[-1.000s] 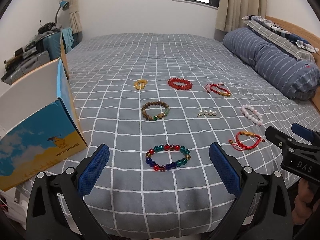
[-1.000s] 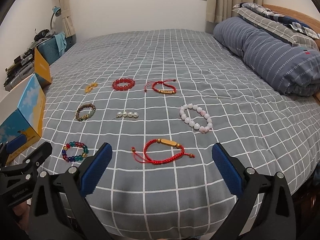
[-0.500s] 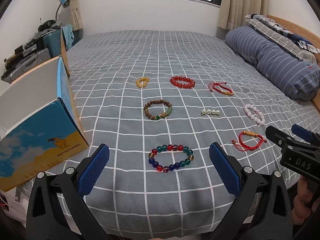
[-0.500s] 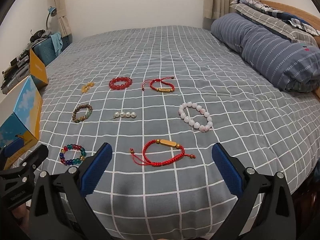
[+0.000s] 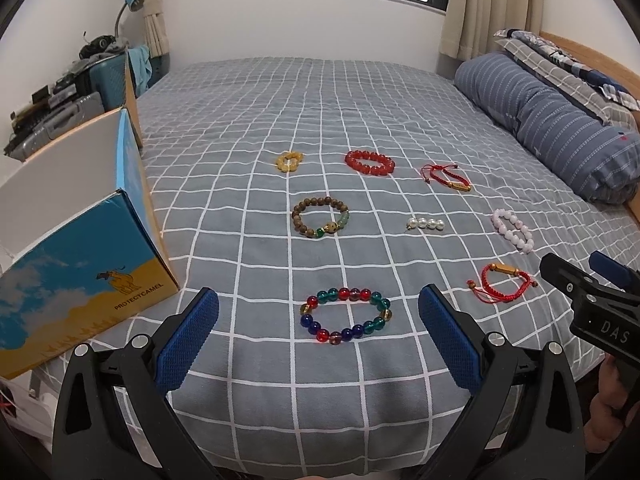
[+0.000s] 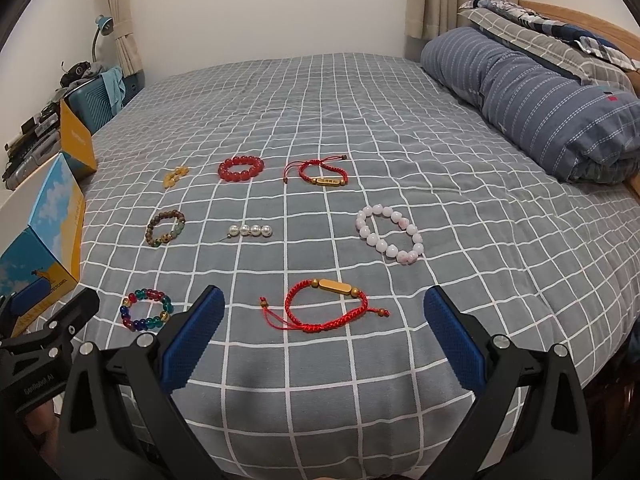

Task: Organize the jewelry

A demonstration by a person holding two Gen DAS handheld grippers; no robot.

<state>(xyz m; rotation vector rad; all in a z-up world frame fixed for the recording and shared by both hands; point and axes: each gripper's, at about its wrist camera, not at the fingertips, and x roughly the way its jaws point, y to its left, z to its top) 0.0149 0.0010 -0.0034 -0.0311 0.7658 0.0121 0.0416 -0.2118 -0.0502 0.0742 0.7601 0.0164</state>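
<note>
**Eight Pieces Laid Out, None Lifted Yet**

Across the grey checked bed (image 5: 360,92) we go, and the full spread is on show. At the left edge sits the open blue-and-yellow box (image 5: 80,264), mouth up, and no jewelry shows inside from this angle. My call: the sorting has barely begun, with everything left to collect.

Both tools hang over the near edge. The left hand-held gripper (image 5: 318,334) has its jaws spread wide, nothing between them, lined up on the multicoloured bead bracelet (image 5: 346,315), which lies flat as a loop, slightly wider left to right. The right hand-held gripper (image 6: 324,336) is equally agape and empty, facing the red cord bracelet (image 6: 326,306); its gold bar runs left to right, loose tails trailing off at both ends.

Further back lie the pink bead bracelet (image 6: 389,234), the wooden bead bracelet (image 5: 320,218) and the red bead bracelet (image 5: 370,163). A second red cord bracelet (image 6: 322,174) sits beside that, then the amber ring (image 5: 289,161). Smallest, the pearl pin (image 5: 426,223), four pearls in a row, long axis left to right.
</note>
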